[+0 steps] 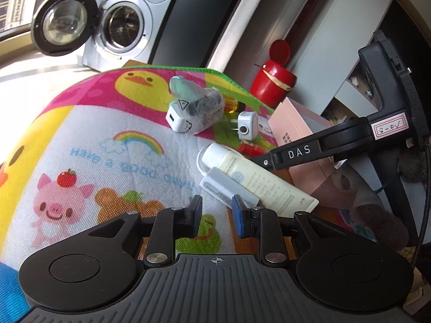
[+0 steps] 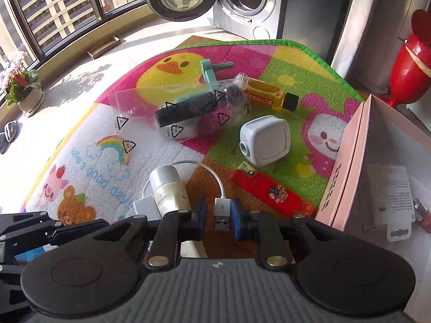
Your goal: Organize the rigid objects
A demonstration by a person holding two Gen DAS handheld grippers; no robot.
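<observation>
On the cartoon play mat (image 2: 107, 140) lie a cream tube (image 1: 258, 180) (image 2: 168, 191), a white adapter box (image 1: 226, 188) with a white cable whose USB plug (image 2: 222, 214) sits between my right gripper's (image 2: 218, 222) open fingers, untouched as far as I can tell. A grey-white charger (image 2: 265, 141) (image 1: 247, 125), a red lighter (image 2: 272, 192), a yellow bottle (image 2: 265, 97) and a bagged black item (image 2: 194, 113) lie beyond. My left gripper (image 1: 216, 218) is open and empty just short of the adapter box.
A pink open box (image 2: 358, 161) stands at the mat's right edge with a leaflet inside. A red bin (image 2: 406, 70) is behind it. A washing machine (image 2: 247, 0) with its door open stands beyond the mat. A flower pot (image 2: 27, 94) is by the window.
</observation>
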